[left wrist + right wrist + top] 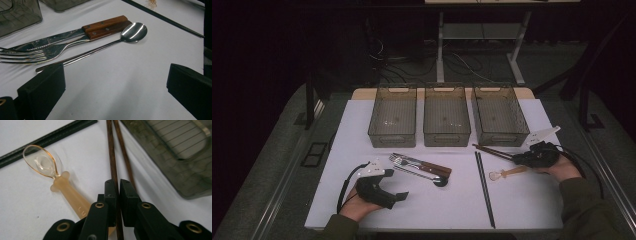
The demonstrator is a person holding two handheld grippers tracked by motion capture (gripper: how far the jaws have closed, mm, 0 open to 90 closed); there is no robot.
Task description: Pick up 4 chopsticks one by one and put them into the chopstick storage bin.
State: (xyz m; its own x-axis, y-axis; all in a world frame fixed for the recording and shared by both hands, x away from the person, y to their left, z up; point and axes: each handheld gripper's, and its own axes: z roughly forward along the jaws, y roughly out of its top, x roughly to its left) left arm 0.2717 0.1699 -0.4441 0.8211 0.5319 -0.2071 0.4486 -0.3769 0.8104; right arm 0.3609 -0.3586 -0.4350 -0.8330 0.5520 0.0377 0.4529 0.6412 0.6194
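My right gripper (119,187) is shut on a brown wooden chopstick (111,152); its twin (122,147) runs just beside the right jaw. In the high view the right gripper (515,159) lies at the table's right, on the near end of the brown chopsticks (492,150). A translucent amber spoon (65,190) lies right beside the left jaw. My left gripper (399,196) rests open at the front left, nothing between its jaws. Ahead of the left gripper (115,87) lie a wooden-handled knife (105,23), a fork (50,52) and a metal spoon (133,31).
Three smoky plastic bins stand in a row at the back: left (392,139), middle (446,139), right (502,139). A pair of black chopsticks (484,187) runs front to back between the two grippers. The white mat's front edge is close to both hands.
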